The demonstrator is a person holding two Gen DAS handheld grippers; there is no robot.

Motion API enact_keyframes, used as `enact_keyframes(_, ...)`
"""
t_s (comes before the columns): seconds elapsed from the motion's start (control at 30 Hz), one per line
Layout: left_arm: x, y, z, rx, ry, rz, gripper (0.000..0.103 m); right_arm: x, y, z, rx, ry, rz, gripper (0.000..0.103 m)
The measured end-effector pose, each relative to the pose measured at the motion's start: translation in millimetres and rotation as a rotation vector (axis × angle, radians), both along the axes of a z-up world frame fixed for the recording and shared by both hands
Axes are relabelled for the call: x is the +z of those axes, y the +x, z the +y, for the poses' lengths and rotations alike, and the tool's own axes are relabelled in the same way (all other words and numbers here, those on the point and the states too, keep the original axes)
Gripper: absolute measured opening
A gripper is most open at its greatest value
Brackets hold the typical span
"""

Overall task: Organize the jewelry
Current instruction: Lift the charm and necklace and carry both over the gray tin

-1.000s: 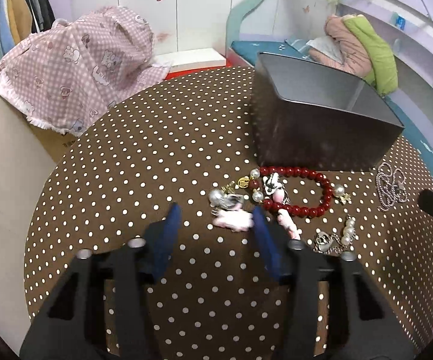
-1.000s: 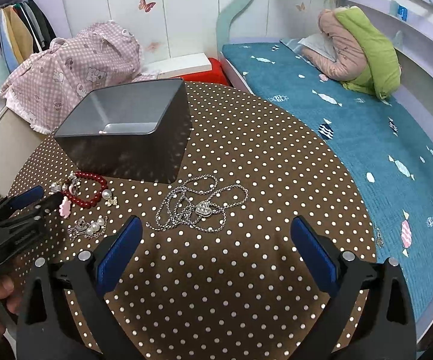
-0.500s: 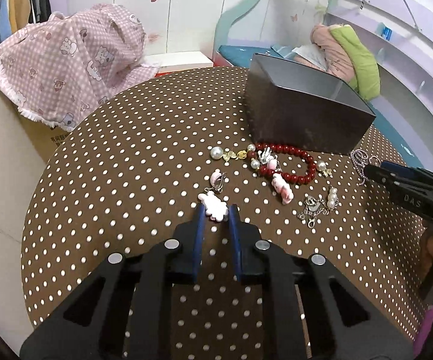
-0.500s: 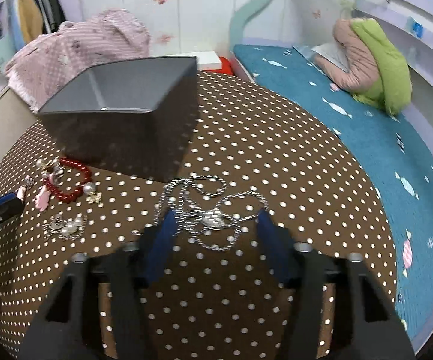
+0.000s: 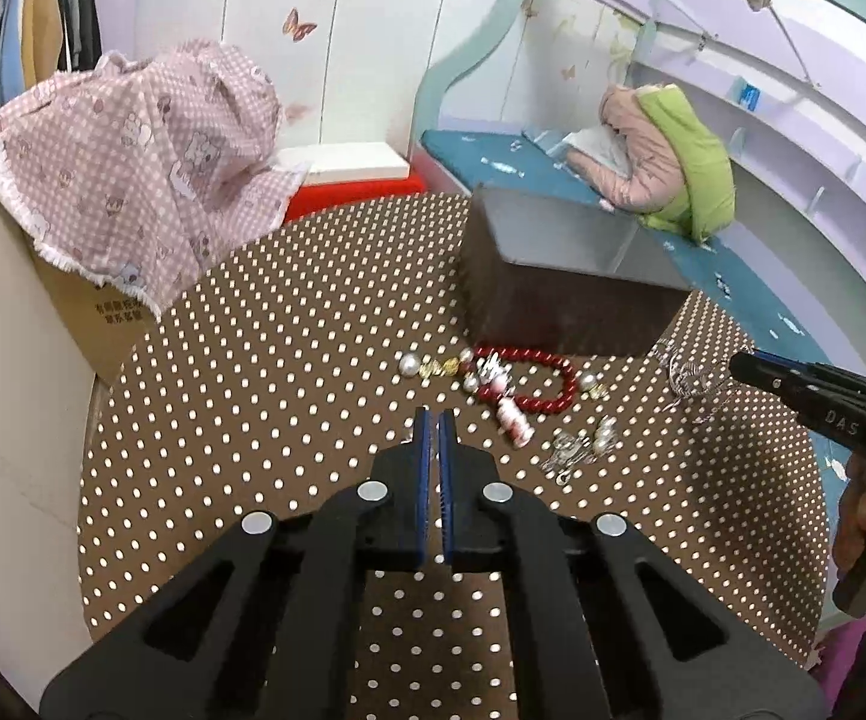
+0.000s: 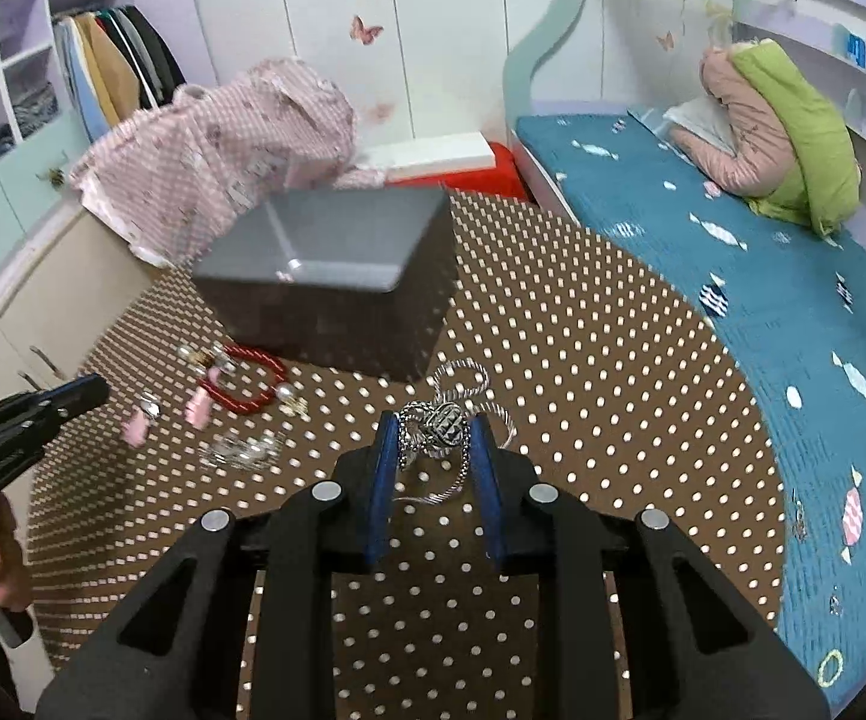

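My left gripper (image 5: pixel 431 420) is shut above the polka-dot table; in the right wrist view a small pink charm (image 6: pixel 134 429) hangs just below its tip (image 6: pixel 81 391). My right gripper (image 6: pixel 434 432) is shut on the bunched silver chain necklace (image 6: pixel 442 429), part of which trails on the cloth. A red bead bracelet (image 5: pixel 544 387) with pearls, a pink charm (image 5: pixel 514 417) and a silver pearl piece (image 5: pixel 583 447) lie in front of the grey box (image 5: pixel 559 276), which is open on top (image 6: pixel 336 252).
The round table (image 5: pixel 264 372) has a brown white-dotted cloth. A pink patterned cloth (image 5: pixel 132 156) covers a cabinet at the back left. A blue bed (image 6: pixel 763 300) with pink and green bedding lies to the right.
My left gripper closed on a pink charm and lifted away from the pile. My right gripper moved down to the silver necklace and closed around it.
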State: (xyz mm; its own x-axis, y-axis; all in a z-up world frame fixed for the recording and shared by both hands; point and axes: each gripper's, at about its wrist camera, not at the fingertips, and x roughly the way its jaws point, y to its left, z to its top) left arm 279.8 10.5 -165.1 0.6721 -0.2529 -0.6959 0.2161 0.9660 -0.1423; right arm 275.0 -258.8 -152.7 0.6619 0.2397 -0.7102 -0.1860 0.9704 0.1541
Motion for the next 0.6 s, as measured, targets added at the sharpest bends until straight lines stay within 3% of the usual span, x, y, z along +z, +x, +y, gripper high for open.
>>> enact_keyframes(0.13, 3, -2, 1, 0.0, 0.001, -0.005, 0.004, 15, -5, 5, 0.014, -0.007, -0.025, 0.022)
enact_keyframes(0.27, -11, -2, 5, 0.019, 0.02, 0.033, 0.008, 7, -4, 7, 0.019, -0.017, -0.001, 0.022)
enact_keyframes(0.33, -22, 1, 7, 0.027, 0.03, 0.06, 0.034, 0, -4, 9, 0.021, -0.015, 0.018, 0.022)
enact_keyframes(0.37, -25, 1, 8, 0.042, 0.044, 0.059, 0.061, -3, -4, 10, 0.023, -0.017, 0.025, 0.022)
enact_keyframes(0.4, -29, 2, 8, 0.047, 0.056, 0.052, 0.067, -5, -5, 11, 0.024, -0.017, 0.03, 0.022)
enact_keyframes(0.57, -46, 12, 6, 0.041, 0.059, 0.099, 0.063, -9, -5, 11, 0.023, -0.014, 0.04, 0.022)
enact_keyframes(0.6, -44, 12, 6, 0.035, 0.051, 0.086, 0.045, -9, -5, 10, 0.023, -0.012, 0.039, 0.022)
